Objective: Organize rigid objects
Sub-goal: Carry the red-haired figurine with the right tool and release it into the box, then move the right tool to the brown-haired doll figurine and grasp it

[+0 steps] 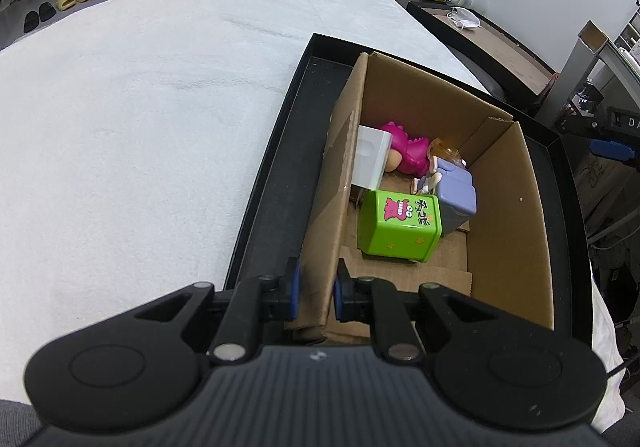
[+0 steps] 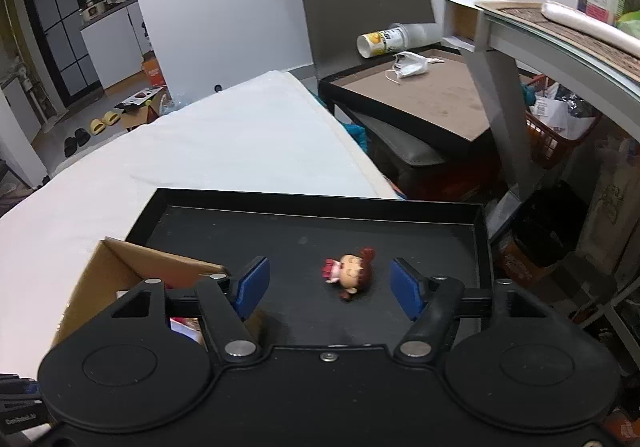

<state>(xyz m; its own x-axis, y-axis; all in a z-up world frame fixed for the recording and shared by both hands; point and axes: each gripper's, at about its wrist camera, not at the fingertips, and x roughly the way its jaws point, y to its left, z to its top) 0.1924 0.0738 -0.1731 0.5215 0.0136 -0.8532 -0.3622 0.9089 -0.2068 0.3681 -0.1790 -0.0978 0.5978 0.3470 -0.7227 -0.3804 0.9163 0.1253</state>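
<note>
In the left wrist view my left gripper is shut on the left wall of a cardboard box that sits in a black tray. Inside the box lie a green toy tin, a lilac block toy, a pink dinosaur figure and a white block. In the right wrist view my right gripper stands open above the black tray. A small red-haired doll figure lies on its side on the tray floor between the blue pads, touching neither.
The tray rests on a white cloth-covered table. Beyond its right edge stand a chair with a brown board, a tipped cup and a face mask. A grey table leg and an orange basket are at right.
</note>
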